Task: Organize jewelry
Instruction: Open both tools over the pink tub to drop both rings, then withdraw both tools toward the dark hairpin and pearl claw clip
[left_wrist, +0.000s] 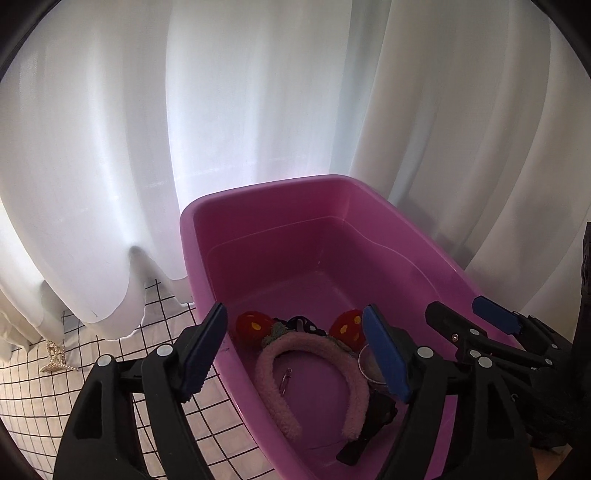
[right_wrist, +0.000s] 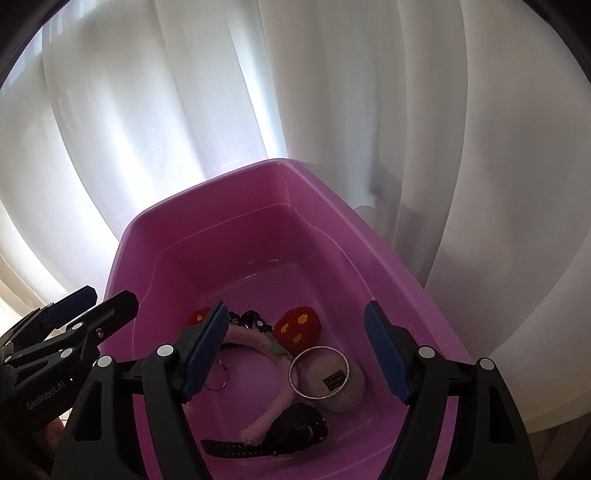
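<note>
Left claw (left_wrist: 295, 354) stands wide open, nothing between its blue pads, nothing touched. It hangs over the near end of a pink tub (left_wrist: 258, 206), one finger (left_wrist: 207, 347) outside the tub's left wall, the other finger (left_wrist: 384, 354) inside over the contents. Right claw (right_wrist: 295, 350) is also wide open and empty, both fingers above the tub's inside, no contact visible. Each claw shows in the other's view: right claw to the right of the left one, close beside it.

Jewelry is all in the tub, bunched at the near end, below and between the fingers. A fuzzy pink headband (right_wrist: 258, 417) lies arched on the floor, with two red plush bits with yellow spots (right_wrist: 297, 325) at its top. Just past them sits a dark patterned item (right_wrist: 251, 317), too small to tell what. A silver bangle (right_wrist: 318, 372) lies under the right claw's gap, resting on a beige fuzzy pad with a dark label (right_wrist: 343, 384). A black strap with holes (right_wrist: 240, 448), likely a watch band, lies nearest, touching the headband's end. A thin wire ring (right_wrist: 218, 376) lies on the floor beside the right claw's left finger.

Left of the left claw, outside the tub, a pearly gold hair clip (left_wrist: 55, 358) lies on a white grid-pattern cloth (left_wrist: 155, 317). A white curtain (left_wrist: 258, 92) hangs behind the tub.
</note>
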